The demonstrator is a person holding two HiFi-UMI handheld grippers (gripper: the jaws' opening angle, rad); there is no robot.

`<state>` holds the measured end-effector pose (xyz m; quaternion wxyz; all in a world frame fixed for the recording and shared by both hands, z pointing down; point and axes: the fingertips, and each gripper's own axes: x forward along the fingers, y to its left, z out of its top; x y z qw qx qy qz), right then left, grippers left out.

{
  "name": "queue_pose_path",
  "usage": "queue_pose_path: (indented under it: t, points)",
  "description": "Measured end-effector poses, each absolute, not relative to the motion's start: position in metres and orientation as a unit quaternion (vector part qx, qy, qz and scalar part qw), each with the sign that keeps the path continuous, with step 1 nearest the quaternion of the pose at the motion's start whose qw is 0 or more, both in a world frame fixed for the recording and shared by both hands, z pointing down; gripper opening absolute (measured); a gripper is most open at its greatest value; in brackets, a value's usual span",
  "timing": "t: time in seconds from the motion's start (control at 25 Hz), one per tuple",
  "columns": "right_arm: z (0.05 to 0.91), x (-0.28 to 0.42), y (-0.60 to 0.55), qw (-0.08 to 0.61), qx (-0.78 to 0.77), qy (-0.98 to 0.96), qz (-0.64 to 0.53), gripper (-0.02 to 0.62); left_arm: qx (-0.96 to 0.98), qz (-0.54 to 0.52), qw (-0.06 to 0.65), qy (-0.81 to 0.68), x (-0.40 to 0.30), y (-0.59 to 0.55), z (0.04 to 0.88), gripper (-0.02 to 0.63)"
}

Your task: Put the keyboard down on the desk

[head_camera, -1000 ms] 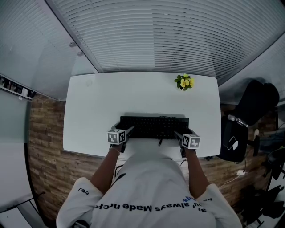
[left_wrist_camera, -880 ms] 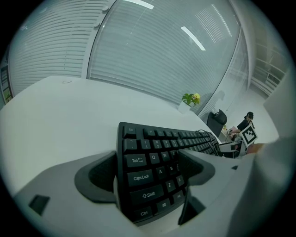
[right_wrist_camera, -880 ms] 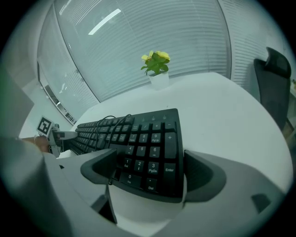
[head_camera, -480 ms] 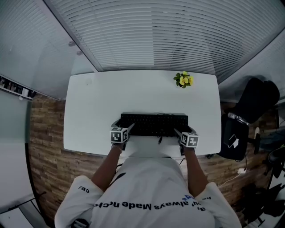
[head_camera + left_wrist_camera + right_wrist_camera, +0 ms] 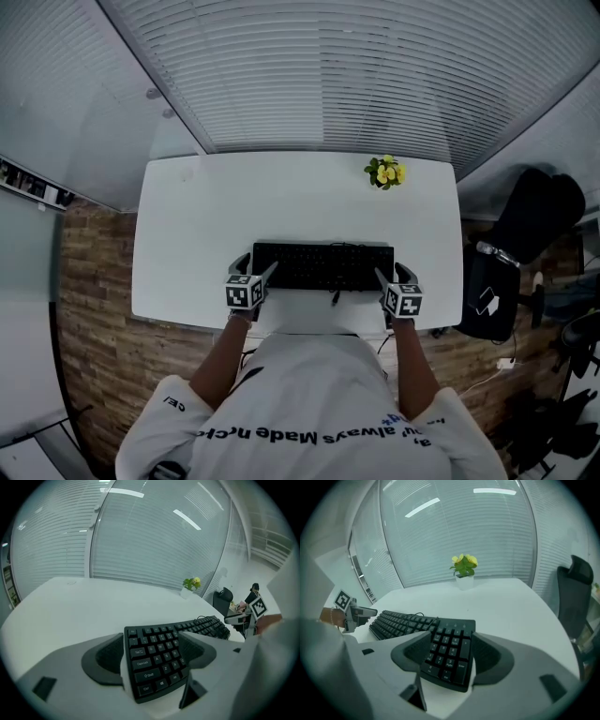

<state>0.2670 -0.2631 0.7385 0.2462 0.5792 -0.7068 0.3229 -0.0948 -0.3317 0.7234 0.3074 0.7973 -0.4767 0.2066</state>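
A black keyboard [image 5: 323, 266] lies flat on the white desk [image 5: 281, 197], close to its near edge. My left gripper [image 5: 255, 268] straddles the keyboard's left end. In the left gripper view both pads [image 5: 108, 656] sit against the keyboard [image 5: 157, 656]. My right gripper [image 5: 394, 274] straddles the number-pad end. Its jaws are closing, and in the right gripper view the keyboard [image 5: 449, 653] fills the gap between the pads [image 5: 485, 656], touching them.
A small pot of yellow flowers [image 5: 386, 172] stands at the desk's far right. A black office chair [image 5: 536, 223] and a dark bag [image 5: 489, 298] stand beside the desk's right end. A black cable [image 5: 336, 296] runs off the near edge.
The right gripper's jaws have drawn in around the keyboard's right end. Both grippers have shifted slightly at the keyboard's ends. The keyboard has stayed on the desk.
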Motion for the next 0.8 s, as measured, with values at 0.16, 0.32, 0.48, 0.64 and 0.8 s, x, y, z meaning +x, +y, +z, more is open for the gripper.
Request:
queue_pose_path:
  t: [0.16,0.32,0.48,0.64,0.8]
  points:
    - [0.706,0.26,-0.269,0.244,0.575,-0.728,0.281,0.239,0.812,0.185,0.271,-0.483,-0.091,-0.336,0.689,0.31]
    - [0.667,0.243,-0.279,0.219,0.562,-0.759,0.245,0.194,0.838,0.146,0.234,-0.472,-0.075,-0.343,0.644,0.252]
    - [0.622,0.228,-0.285,0.193,0.554,-0.781,0.213,0.152,0.865,0.117,0.19,-0.45,-0.051,-0.342,0.6,0.203]
    - [0.585,0.216,-0.29,0.176,0.549,-0.796,0.184,0.125,0.882,0.087,0.157,-0.435,-0.033,-0.338,0.558,0.163]
    - [0.548,0.203,-0.29,0.157,0.542,-0.809,0.165,0.099,0.893,0.055,0.138,-0.425,-0.022,-0.332,0.518,0.122]
